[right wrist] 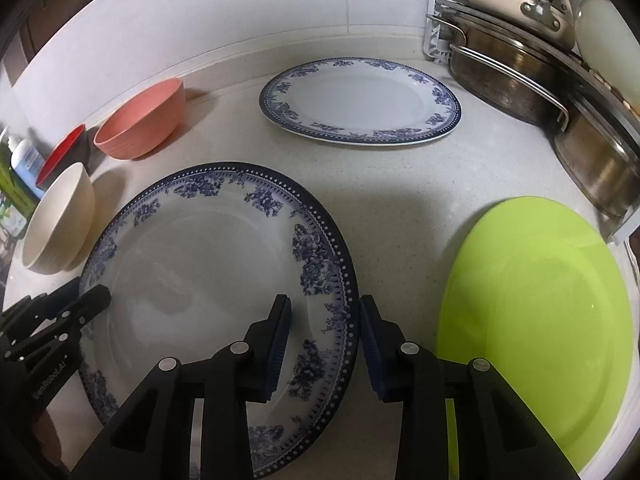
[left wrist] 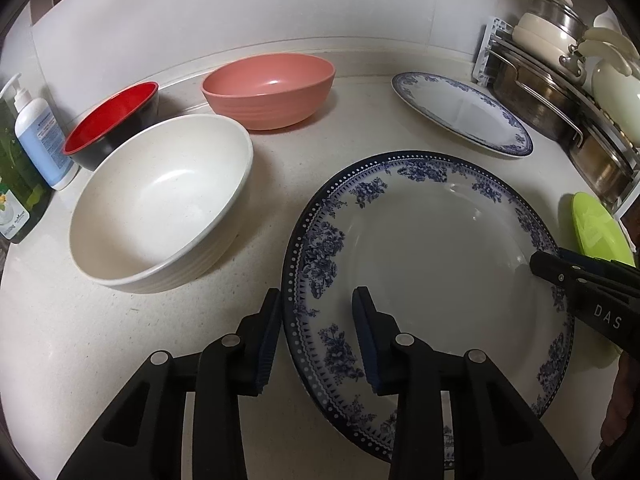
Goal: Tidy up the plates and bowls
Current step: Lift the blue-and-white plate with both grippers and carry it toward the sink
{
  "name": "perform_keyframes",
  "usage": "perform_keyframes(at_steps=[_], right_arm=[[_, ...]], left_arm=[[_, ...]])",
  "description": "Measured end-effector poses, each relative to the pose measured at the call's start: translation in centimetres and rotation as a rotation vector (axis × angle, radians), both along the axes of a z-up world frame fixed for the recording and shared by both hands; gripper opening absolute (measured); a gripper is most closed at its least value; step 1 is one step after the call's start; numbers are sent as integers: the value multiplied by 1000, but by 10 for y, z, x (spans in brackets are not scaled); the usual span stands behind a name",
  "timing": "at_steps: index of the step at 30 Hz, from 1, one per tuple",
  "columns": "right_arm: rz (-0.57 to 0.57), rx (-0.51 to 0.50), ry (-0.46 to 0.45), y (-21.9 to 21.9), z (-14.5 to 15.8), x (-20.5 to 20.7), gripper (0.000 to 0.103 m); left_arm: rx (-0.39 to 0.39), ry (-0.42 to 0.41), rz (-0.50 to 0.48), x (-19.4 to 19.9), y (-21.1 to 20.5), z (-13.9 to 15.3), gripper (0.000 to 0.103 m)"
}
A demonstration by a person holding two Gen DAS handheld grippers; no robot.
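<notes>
A large blue-and-white floral plate (left wrist: 432, 248) (right wrist: 208, 264) lies on the counter between both grippers. My left gripper (left wrist: 318, 312) is open, its jaws straddling the plate's left rim. My right gripper (right wrist: 324, 320) is open, its jaws straddling the plate's right rim; it also shows in the left wrist view (left wrist: 548, 264). The left gripper shows at the lower left of the right wrist view (right wrist: 90, 294). A second floral plate (left wrist: 460, 114) (right wrist: 360, 100) lies farther back. A lime green plate (right wrist: 536, 316) (left wrist: 598, 228) lies to the right. A cream bowl (left wrist: 164, 200) (right wrist: 60, 228), a pink bowl (left wrist: 268, 88) (right wrist: 140, 120) and a red-and-black bowl (left wrist: 112, 124) (right wrist: 64, 152) stand on the left.
A soap pump bottle (left wrist: 40, 136) and a green bottle (left wrist: 14, 192) stand at the far left. A metal rack (left wrist: 560, 92) (right wrist: 540, 80) with steel pots and cream cookware fills the back right corner. The white wall runs behind the counter.
</notes>
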State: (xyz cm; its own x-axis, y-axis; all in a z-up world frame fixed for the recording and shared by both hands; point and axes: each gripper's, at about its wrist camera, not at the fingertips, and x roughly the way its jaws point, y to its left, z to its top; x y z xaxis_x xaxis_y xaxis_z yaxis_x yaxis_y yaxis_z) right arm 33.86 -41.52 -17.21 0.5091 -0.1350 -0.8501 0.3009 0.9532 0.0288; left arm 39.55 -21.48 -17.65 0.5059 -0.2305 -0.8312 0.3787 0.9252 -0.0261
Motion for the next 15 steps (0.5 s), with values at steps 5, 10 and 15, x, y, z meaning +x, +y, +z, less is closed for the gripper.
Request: perform_keyframes(at_steps=[5,10,15], right_arm=[[-8,1,1,3,5,-6,35],[-19,5,11,12,17,-15,35],[-25,11,14,26,30,-26,35]], left_arm=[[-1,-12,-2,-5,2,8,36],[1,-22,-4,-17,11,20,36],[-9,-38,9,-31,27,33,36]])
